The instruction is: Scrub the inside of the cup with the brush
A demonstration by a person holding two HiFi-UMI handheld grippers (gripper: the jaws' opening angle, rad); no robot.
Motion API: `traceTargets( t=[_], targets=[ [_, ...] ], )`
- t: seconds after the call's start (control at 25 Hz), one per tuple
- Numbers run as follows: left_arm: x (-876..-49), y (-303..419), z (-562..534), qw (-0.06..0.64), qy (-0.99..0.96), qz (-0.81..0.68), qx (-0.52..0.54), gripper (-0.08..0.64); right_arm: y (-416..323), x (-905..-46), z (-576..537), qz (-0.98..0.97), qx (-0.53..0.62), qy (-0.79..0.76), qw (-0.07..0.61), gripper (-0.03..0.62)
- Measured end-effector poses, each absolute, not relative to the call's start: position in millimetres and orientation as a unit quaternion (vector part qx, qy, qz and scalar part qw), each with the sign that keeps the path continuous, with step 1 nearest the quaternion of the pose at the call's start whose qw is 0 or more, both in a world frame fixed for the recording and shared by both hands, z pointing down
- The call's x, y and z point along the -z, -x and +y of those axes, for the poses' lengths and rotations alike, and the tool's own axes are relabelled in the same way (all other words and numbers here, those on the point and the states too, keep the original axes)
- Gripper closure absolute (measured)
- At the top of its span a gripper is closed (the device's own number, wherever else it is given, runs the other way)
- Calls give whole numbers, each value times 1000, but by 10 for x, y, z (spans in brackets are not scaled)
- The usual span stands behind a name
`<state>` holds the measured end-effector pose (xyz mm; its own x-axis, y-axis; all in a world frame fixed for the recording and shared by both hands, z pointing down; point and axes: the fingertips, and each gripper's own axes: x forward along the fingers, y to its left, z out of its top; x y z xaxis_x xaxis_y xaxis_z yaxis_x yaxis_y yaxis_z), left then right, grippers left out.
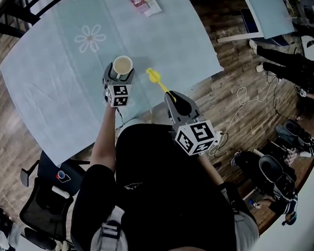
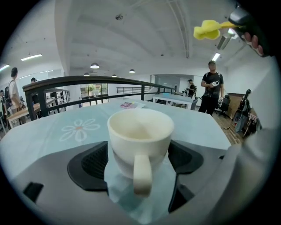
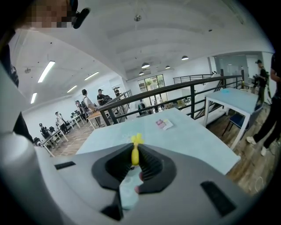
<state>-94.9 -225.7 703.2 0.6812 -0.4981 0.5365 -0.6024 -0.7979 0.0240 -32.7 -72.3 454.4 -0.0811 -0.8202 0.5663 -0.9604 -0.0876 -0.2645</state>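
While the left gripper [image 1: 116,78] clamps the cream cup [image 1: 122,66] by its lower body, apparently standing upright on the blue-clothed table [image 1: 67,90], the right gripper [image 1: 172,98] is closed on the handle of the yellow brush [image 1: 156,78]. The brush head hangs right of the cup, clear of it. Bring the head over the open mouth, lower it inside, and sweep wall and bottom with the cup braced.

The cream cup [image 1: 123,67] stands upright and empty on the counter [image 1: 51,90] near its front edge, clasped by the left tool [image 2: 140,159]; the slim yellow brush [image 1: 156,78], its handle pinched in the right tool [image 3: 135,161], hangs over that same edge, head pointing inward
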Motion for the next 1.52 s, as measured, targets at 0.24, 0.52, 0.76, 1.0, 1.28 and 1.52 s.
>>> traceTargets(
  t=[0.24, 0.52, 0.76, 1.0, 1.28, 1.52],
  targets=[
    [-6857, 1303, -2103, 138, -892, -346, -257, 149, 285, -4549, -736, -682, -310, -652, 115, 552],
    [-6061, 1514, -1940, 82, -886, -408, -203, 338, 274, -4474, -843, -716, -291, -626, 101, 552],
    [-5191, 1351, -1849, 59, -878, -455, -137, 526, 140, -4425, -853, -744, -278, -602, 84, 552],
    [-4412, 887, -1535, 46, -893, -441, -78, 544, -93, -4221, -903, -777, -241, -578, 66, 552],
    [-4056, 406, -1102, 14, -889, -455, -47, 545, -418, -4056, -928, -799, -178, -570, 73, 552],
    [-4144, 236, -929, 12, -879, -473, -58, 545, -518, -4097, -872, -816, -171, -546, 78, 552]
  ],
)
